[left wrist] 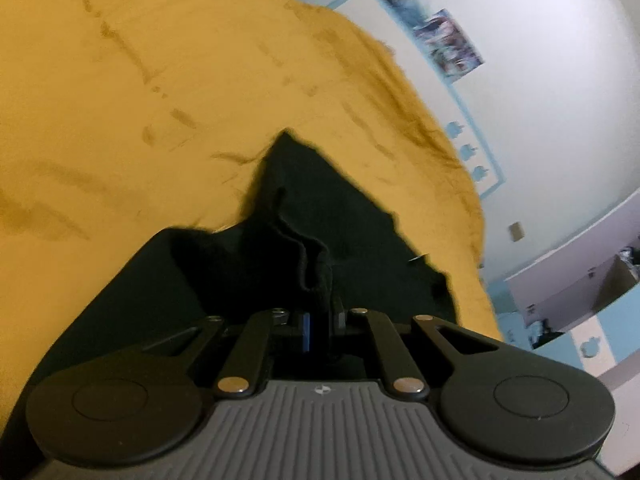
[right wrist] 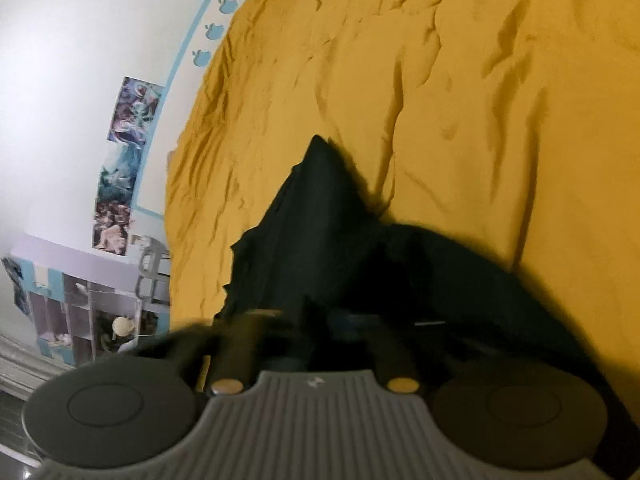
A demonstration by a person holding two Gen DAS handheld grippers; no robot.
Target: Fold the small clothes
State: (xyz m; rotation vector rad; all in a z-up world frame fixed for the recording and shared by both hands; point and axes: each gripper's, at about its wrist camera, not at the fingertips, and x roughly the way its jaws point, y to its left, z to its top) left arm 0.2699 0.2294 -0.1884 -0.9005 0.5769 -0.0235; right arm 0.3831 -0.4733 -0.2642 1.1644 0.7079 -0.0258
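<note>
A black garment (left wrist: 320, 208) lies on a mustard-yellow bed cover (left wrist: 120, 80). In the left wrist view my left gripper (left wrist: 318, 300) is shut on a bunched fold of this garment, with a black drawstring (left wrist: 298, 240) curling up from the pinch. The cloth spreads out to a pointed corner ahead and down to the lower left. In the right wrist view the same black garment (right wrist: 320, 220) rises to a peak over the yellow cover (right wrist: 480, 100). My right gripper (right wrist: 316, 320) is blurred, its fingers drawn together with the dark cloth pinched between them.
The bed's edge runs beside a white wall with posters (left wrist: 448, 40) and a blue-trimmed panel (right wrist: 188, 80). White and blue shelving (right wrist: 80, 312) stands low beyond the bed's edge. Wrinkled yellow cover (right wrist: 320, 60) stretches ahead of both grippers.
</note>
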